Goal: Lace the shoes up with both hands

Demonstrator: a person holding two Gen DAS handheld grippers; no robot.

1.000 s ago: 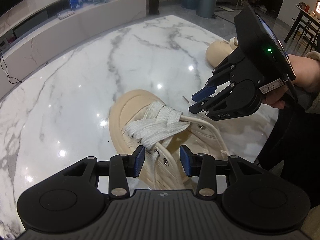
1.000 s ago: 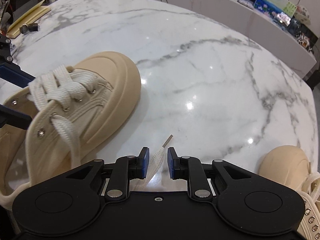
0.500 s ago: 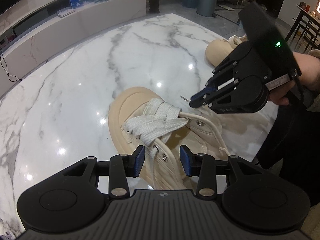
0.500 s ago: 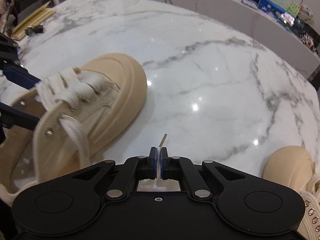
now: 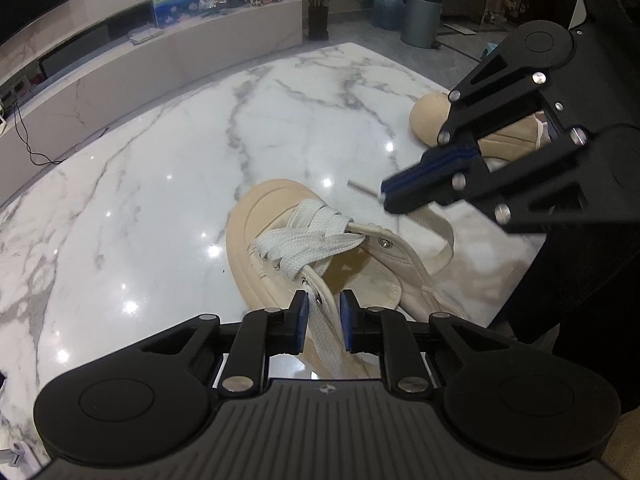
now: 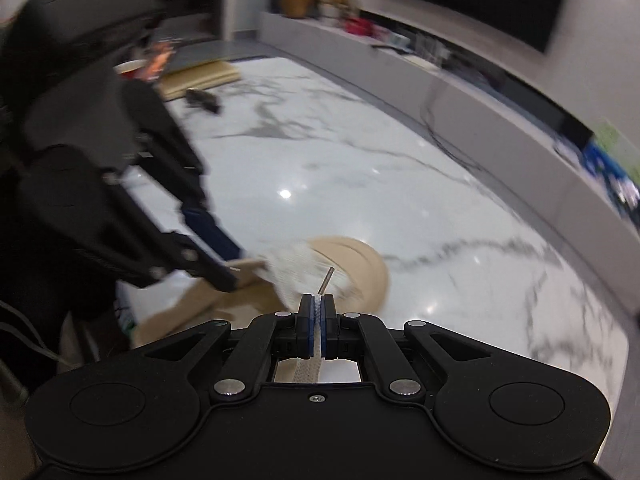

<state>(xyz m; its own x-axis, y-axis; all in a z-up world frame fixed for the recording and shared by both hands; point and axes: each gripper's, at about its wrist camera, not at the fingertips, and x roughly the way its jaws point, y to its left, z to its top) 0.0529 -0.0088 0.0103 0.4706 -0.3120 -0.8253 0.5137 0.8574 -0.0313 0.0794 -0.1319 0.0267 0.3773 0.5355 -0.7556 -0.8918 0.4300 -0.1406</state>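
Cream canvas shoe [image 5: 320,256] sits low in the centre of the left wrist view on the white marble worktop [image 5: 160,184], toe pointing away. Its lower eyelets are already crossed with flat white lace [image 5: 304,240]; the upper eyelets look empty, so by my reading roughly half the lacing remains. The right gripper [image 6: 317,312] has its fingers pressed together on one lace end, the metal aglet [image 6: 325,280] poking out ahead. The left gripper [image 5: 323,322] has just been closing around the other lace strand, which runs between its fingers; a narrow gap shows, so it is not pinched. A second shoe [image 5: 432,120] lies at the right.
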